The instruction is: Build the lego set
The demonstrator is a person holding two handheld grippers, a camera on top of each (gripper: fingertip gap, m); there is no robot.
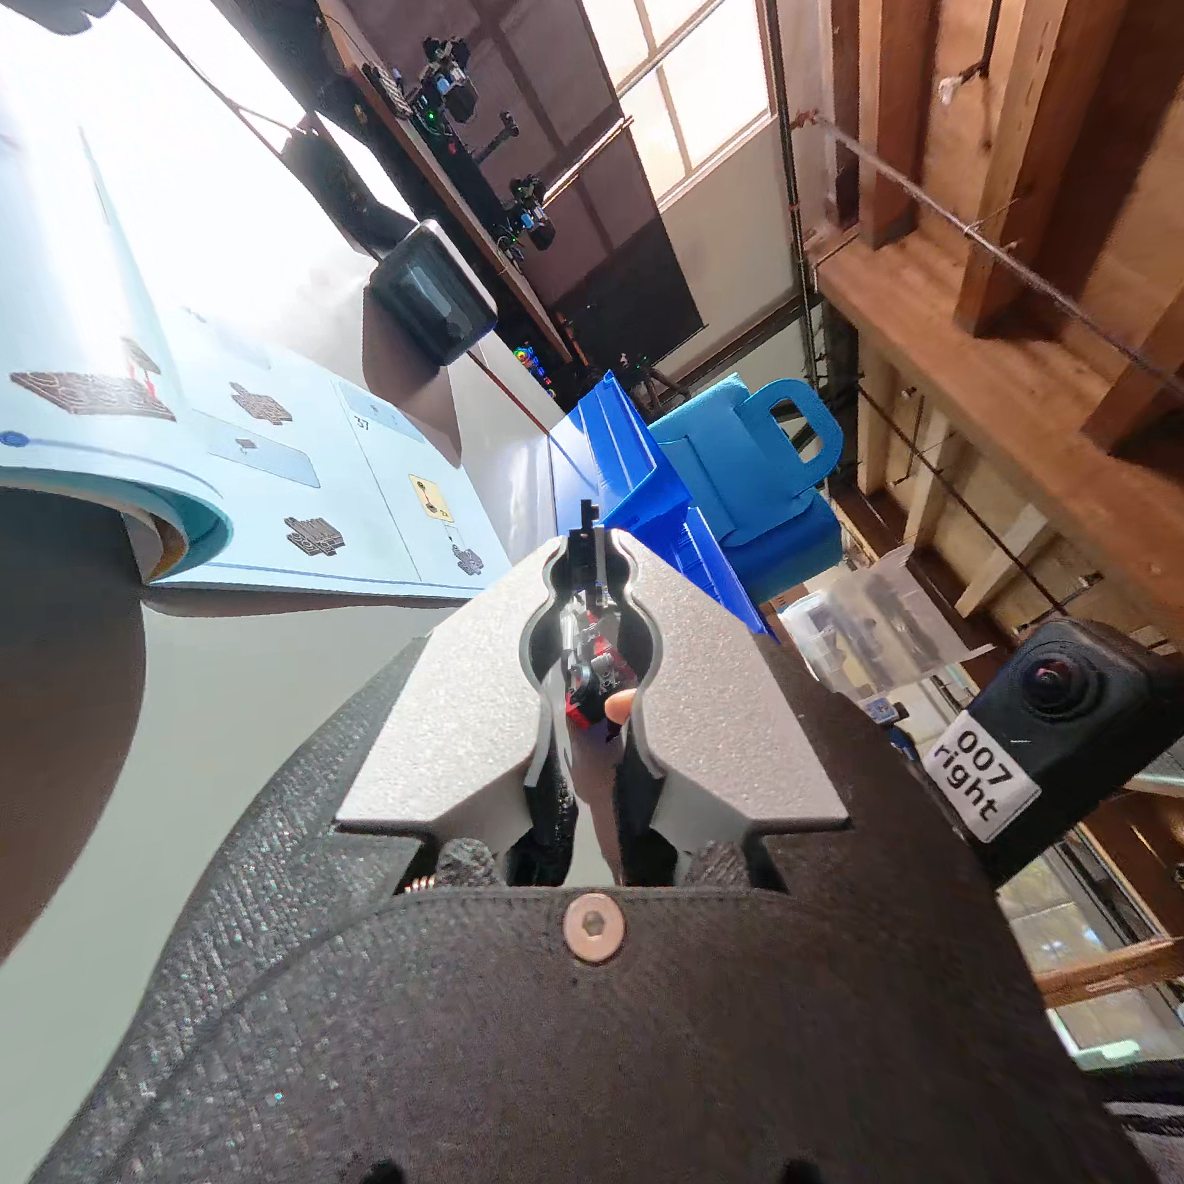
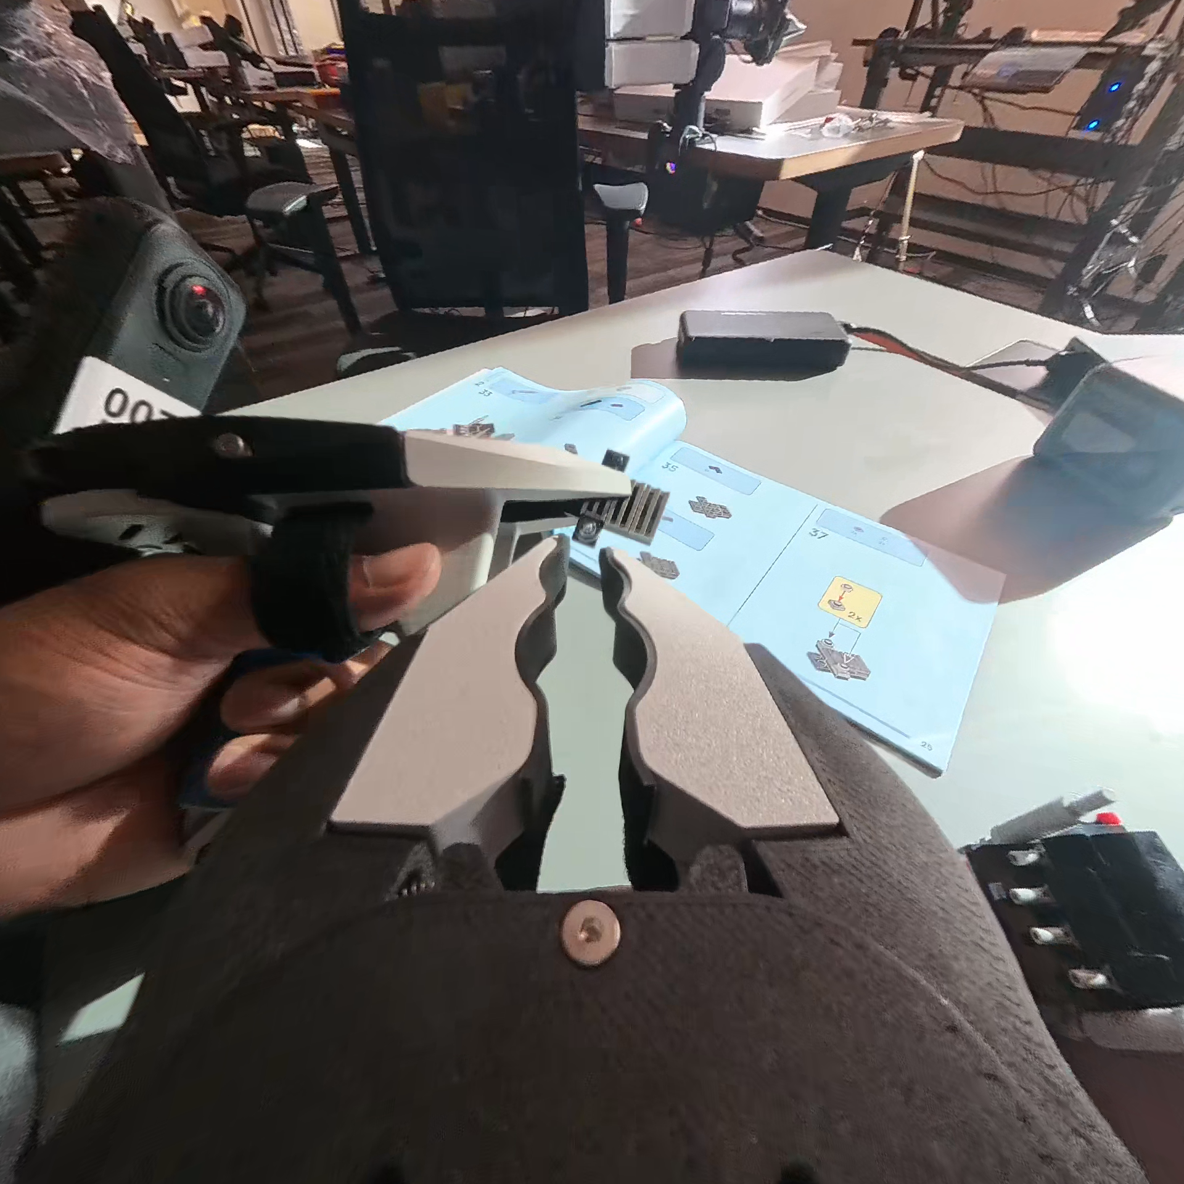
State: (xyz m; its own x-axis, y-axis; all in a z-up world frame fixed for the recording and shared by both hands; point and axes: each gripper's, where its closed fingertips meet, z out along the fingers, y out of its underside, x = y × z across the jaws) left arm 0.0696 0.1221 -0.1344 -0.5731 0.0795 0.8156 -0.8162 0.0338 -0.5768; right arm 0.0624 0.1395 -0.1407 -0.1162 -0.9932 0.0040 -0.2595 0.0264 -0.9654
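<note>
A: What is hard to make out?

B: In the left wrist view, the lego assembly (image 1: 586, 631) sits wedged between the left gripper (image 1: 591, 544) fingers, so only slivers of grey, black and red show. The blue bin (image 1: 631, 461) at centre is seen edge-on; its contents are hidden. A clear plastic container (image 1: 878, 615) at right is too blurred to read.

A: And the fingers?

B: The left ones are closed on the assembly. In the right wrist view it pokes out of that gripper at centre as a grey ribbed piece (image 2: 631, 509), above the open instruction booklet (image 2: 769, 576) on the table (image 2: 833, 423). The right gripper (image 2: 584, 557) has its fingers slightly parted, nothing between them.

A: The hand?

B: A hand (image 2: 160, 692) at left wraps the left gripper's handle, one digit through a black strap (image 2: 301, 576); the wrist is cut off by the frame.
</note>
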